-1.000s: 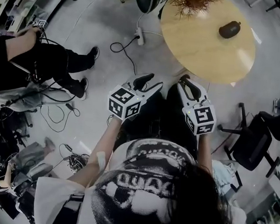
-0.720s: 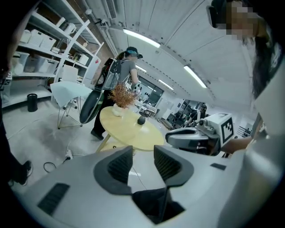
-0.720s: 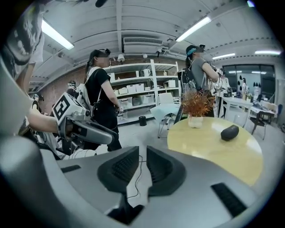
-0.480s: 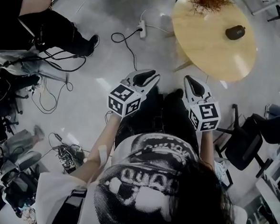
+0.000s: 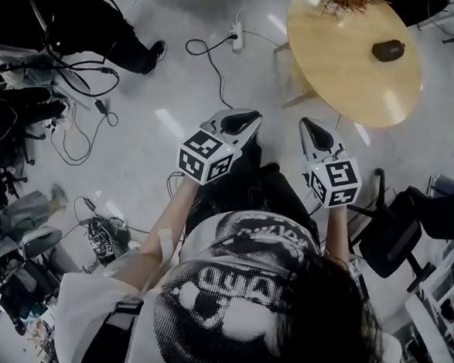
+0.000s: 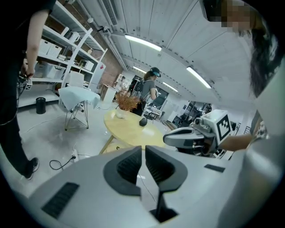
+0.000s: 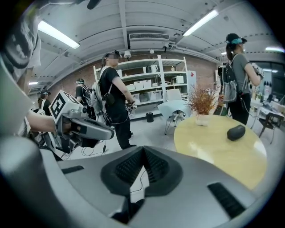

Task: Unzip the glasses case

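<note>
Lying near the far side of the round, pale wooden table (image 5: 350, 85) is the small, dark, oval glasses case (image 5: 388, 49), matte and rounded like a pebble. Whether its zip is done up cannot be made out at this size. The tabletop is smooth with a soft sheen, and a bushy, rust-coloured dried plant (image 7: 202, 101) in a small white pot is set beside the case at the table's rim. The grey polished floor (image 5: 169, 126) below shows streaks of reflected light, and a black cable is looped across it to a white power strip (image 5: 237, 36).

The left gripper (image 5: 249, 119), of smooth grey plastic with ribbed black pads and a white cube of square markers, is held level with the right gripper (image 5: 307, 127) of the same build, both short of the table and well apart from the case. The left gripper's jaws have just been closing and are drawn in to a hairline slit with nothing between them. The right gripper's pads are pressed flat together, likewise empty.
</note>
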`<state>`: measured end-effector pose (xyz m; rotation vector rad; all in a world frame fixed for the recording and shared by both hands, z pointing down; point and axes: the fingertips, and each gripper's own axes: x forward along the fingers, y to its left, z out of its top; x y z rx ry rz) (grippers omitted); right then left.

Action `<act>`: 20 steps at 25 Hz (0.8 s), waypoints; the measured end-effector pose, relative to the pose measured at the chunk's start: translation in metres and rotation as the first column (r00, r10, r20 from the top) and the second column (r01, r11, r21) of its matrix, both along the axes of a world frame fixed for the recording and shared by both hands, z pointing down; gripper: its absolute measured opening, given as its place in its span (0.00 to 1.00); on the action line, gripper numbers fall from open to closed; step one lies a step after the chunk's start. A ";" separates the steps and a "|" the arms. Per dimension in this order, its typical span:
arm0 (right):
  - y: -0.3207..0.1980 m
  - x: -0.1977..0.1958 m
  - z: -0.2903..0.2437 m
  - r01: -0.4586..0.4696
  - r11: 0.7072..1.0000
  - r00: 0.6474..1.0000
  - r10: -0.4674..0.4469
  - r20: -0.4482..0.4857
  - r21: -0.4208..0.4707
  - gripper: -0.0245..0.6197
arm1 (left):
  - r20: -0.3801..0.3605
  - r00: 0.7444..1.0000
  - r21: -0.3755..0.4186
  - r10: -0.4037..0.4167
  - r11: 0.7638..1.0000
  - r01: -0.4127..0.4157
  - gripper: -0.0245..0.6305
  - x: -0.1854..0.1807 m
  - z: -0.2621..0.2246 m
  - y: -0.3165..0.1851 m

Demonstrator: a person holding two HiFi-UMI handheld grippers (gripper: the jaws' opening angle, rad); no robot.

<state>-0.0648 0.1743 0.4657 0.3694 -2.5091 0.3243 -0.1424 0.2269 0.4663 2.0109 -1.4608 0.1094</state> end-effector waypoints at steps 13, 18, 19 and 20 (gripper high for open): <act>0.024 0.086 -0.004 0.015 1.000 0.999 -0.015 0.040 -0.003 0.03 | 0.080 0.994 -0.002 0.068 0.998 -0.068 0.09 0.098 -0.018 0.019; 0.036 0.112 -0.004 0.026 1.000 0.998 -0.026 0.052 0.005 0.03 | 0.091 0.991 -0.011 0.097 0.995 -0.096 0.09 0.134 -0.018 0.031; 0.038 0.118 -0.004 0.028 1.000 0.998 -0.028 0.054 0.007 0.03 | 0.099 0.989 -0.010 0.106 0.994 -0.105 0.09 0.141 -0.019 0.032; 0.039 0.124 -0.004 0.030 1.000 0.998 -0.030 0.055 0.009 0.03 | 0.109 0.988 -0.009 0.113 0.994 -0.113 0.09 0.148 -0.019 0.033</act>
